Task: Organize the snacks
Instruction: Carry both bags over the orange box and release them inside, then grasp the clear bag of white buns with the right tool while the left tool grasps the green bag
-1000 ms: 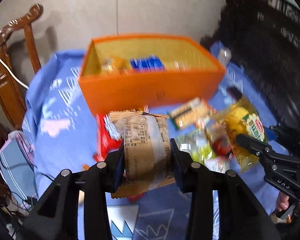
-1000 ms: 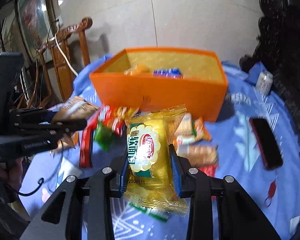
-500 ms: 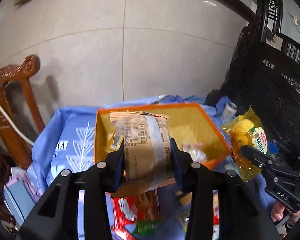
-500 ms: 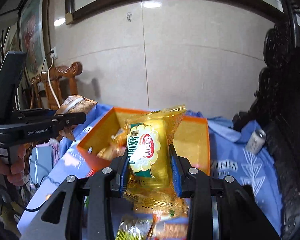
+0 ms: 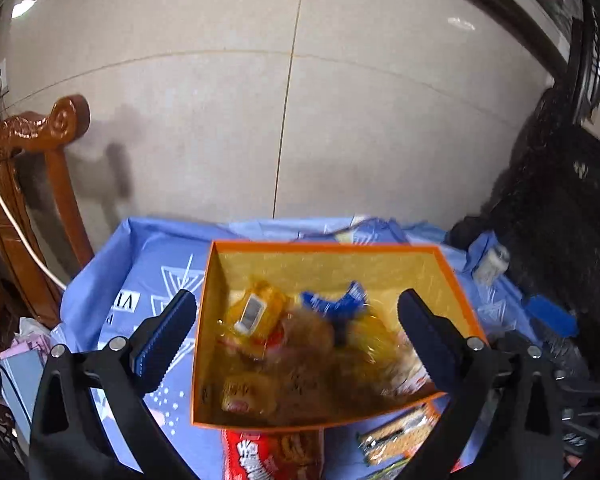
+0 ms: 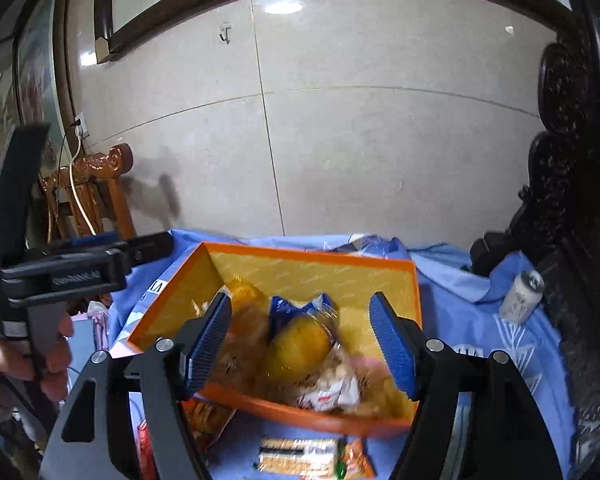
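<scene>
1. The left tool (image 5: 296, 328) hangs above the orange box (image 5: 452, 280), its jaws spreading wide with nothing clamped between them.
2. The right tool (image 6: 300, 340) hangs over the same box, jaws also opening and gripping nothing; the snacks seen between its blue pads (image 6: 208, 338) lie below, inside the box.
3. The box sits on the bench under a blue patterned cloth (image 5: 148, 264).
4. Inside it lie a yellow packet with a white label (image 5: 256, 312), a blue wrapper (image 5: 332, 300), a yellow cake packet (image 6: 300, 344) and a brownish packet (image 5: 304, 340) that is too blurred to identify; they may be mid-fall.
5. Outside the box, near its front wall, lie a red packet (image 5: 272, 456) and a biscuit packet (image 6: 296, 456).
6. A white can (image 6: 520, 296) stands on the cloth well to the right of the box.
7. A hand (image 6: 40, 360) grips the left tool's handle in the right wrist view.
</scene>
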